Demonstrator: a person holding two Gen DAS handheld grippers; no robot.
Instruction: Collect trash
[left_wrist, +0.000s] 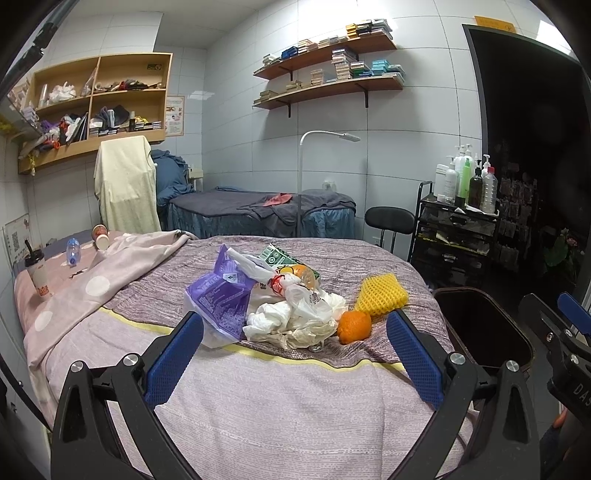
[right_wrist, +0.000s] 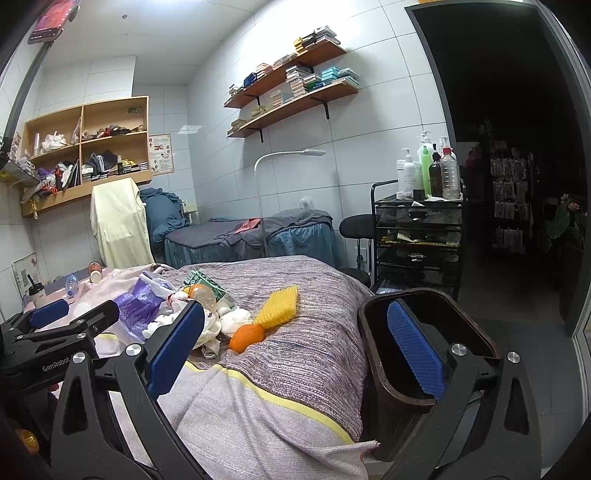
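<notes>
Both grippers, left (left_wrist: 295, 354) and right (right_wrist: 291, 354), were held spread wide with nothing grasped. Trash pile (left_wrist: 273, 295), orange (left_wrist: 354, 326) and yellow foam net (left_wrist: 382, 295) were recorded uncollected on the bed (left_wrist: 258, 398); collection was judged not begun. Bin (right_wrist: 373, 354) interior was shown, seemingly empty, by the right view only; cups and bottle (left_wrist: 72, 251) were shown clearly by the left.

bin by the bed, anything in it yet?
Cannot tell. The trash bin interior reads dark in both views; no items visible, and the right gripper finger hides part of it.
</notes>
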